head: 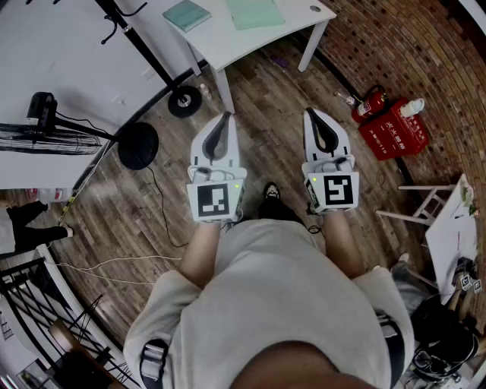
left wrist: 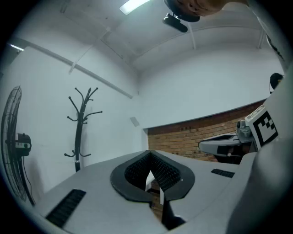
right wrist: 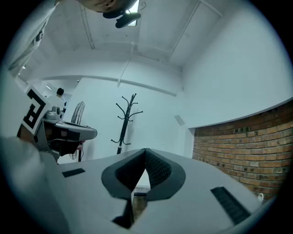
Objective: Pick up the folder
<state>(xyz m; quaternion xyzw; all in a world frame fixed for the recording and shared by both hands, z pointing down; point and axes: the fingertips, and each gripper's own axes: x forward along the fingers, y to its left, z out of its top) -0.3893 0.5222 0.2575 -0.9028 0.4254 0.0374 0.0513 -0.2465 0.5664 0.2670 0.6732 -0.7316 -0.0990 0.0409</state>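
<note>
In the head view a pale green folder [head: 254, 11] lies flat on a white table [head: 228, 42] at the top of the picture, with a smaller teal one [head: 187, 15] to its left. My left gripper [head: 224, 116] and right gripper [head: 312, 114] are held side by side in front of my body, well short of the table and above the wooden floor. Both are shut and hold nothing. In the left gripper view the left gripper [left wrist: 149, 154] points level at a white wall, and the right gripper [right wrist: 145, 151] does the same in its own view. Neither gripper view shows the folder.
A coat rack base [head: 184, 100] and a fan base [head: 138, 144] stand on the floor left of the table leg. A red fire extinguisher [head: 370, 102] and red box [head: 395, 129] sit by the brick wall at right. A white stool [head: 425, 205] is at far right.
</note>
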